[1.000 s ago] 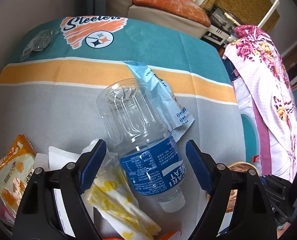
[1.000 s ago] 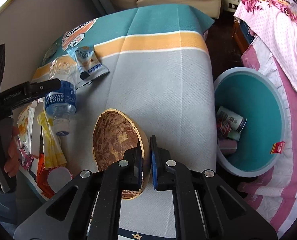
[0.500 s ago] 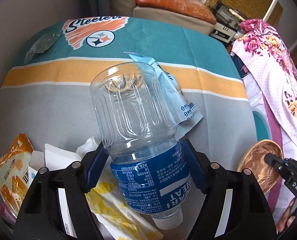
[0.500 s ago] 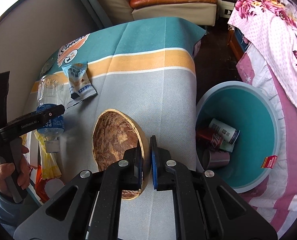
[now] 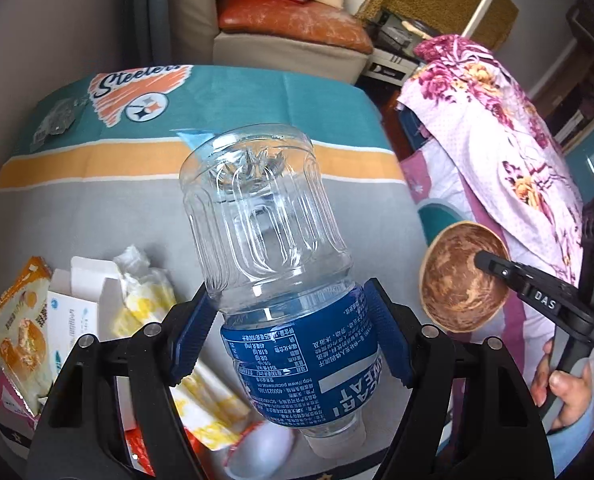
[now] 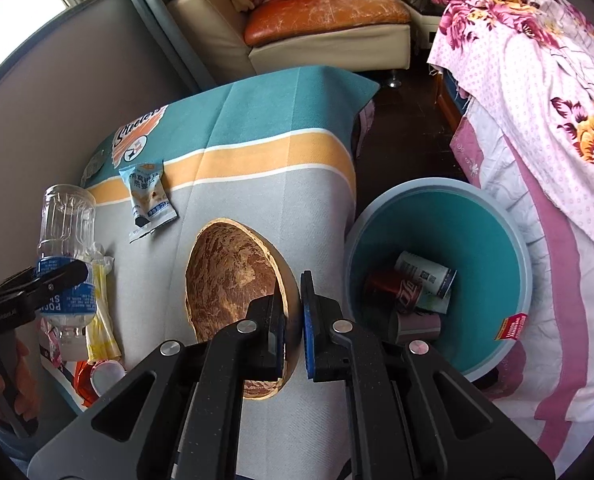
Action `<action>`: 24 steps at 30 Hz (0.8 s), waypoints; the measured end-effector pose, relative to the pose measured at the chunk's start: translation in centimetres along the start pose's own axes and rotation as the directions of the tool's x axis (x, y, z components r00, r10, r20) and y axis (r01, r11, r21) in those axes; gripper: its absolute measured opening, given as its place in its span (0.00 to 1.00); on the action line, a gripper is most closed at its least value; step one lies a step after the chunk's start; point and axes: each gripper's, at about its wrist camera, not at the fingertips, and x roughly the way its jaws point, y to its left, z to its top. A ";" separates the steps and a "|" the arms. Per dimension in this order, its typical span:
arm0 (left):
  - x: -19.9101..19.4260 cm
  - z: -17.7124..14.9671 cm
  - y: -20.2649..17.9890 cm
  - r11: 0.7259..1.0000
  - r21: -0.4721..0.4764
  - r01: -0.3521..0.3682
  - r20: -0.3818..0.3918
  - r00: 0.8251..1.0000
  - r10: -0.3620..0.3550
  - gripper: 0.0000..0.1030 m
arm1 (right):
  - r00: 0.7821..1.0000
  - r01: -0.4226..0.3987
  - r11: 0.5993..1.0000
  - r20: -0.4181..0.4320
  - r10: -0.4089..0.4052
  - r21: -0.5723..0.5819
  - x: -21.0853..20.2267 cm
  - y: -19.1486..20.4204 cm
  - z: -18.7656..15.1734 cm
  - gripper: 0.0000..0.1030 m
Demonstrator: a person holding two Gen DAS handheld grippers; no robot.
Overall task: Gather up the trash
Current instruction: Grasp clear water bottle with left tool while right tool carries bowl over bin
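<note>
My left gripper [image 5: 289, 320] is shut on a clear plastic bottle [image 5: 265, 232] with a blue label, held above the table, cap end toward me. It shows in the right wrist view [image 6: 67, 248] too. My right gripper [image 6: 293, 304] is shut on the rim of a brown wooden bowl [image 6: 233, 276], held tilted above the table; the bowl also shows in the left wrist view [image 5: 461, 272]. A teal bin [image 6: 477, 216] beside the table holds cans and a cup. A light blue snack wrapper [image 6: 149, 196] lies on the cloth.
The table has a grey, orange and teal Steelers cloth [image 5: 77, 208]. At its near left lie an orange snack bag [image 5: 17, 332], a white carton [image 5: 77, 312], a yellow-white wrapper [image 5: 149, 300] and a white lid [image 5: 257, 452]. A floral-covered bed [image 6: 537, 80] stands right, a sofa [image 6: 321, 20] behind.
My left gripper closed on the bottle and lifted it off the table. My right gripper, still holding the bowl, rose and moved back, so the bin shows more fully.
</note>
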 end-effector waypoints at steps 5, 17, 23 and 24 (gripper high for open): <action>1.8 -0.1 -6.0 0.991 0.100 0.086 -0.046 0.996 -0.082 0.72 | 0.999 0.039 0.998 0.027 -0.041 0.046 -1.3 -3.3 0.0 0.07; 9.7 0.4 -17.3 0.953 0.240 0.187 -0.159 0.976 -0.151 0.72 | 0.986 0.157 0.972 0.031 -0.165 0.177 -2.6 -12.2 -0.4 0.07; 13.4 0.9 -20.4 0.948 0.247 0.202 -0.215 0.965 -0.149 0.72 | 0.974 0.224 0.956 -0.013 -0.226 0.191 -1.3 -15.2 -0.1 0.07; 13.9 0.9 -20.8 0.946 0.255 0.199 -0.219 0.965 -0.144 0.72 | 0.972 0.234 0.953 -0.017 -0.235 0.190 -1.1 -15.5 0.0 0.07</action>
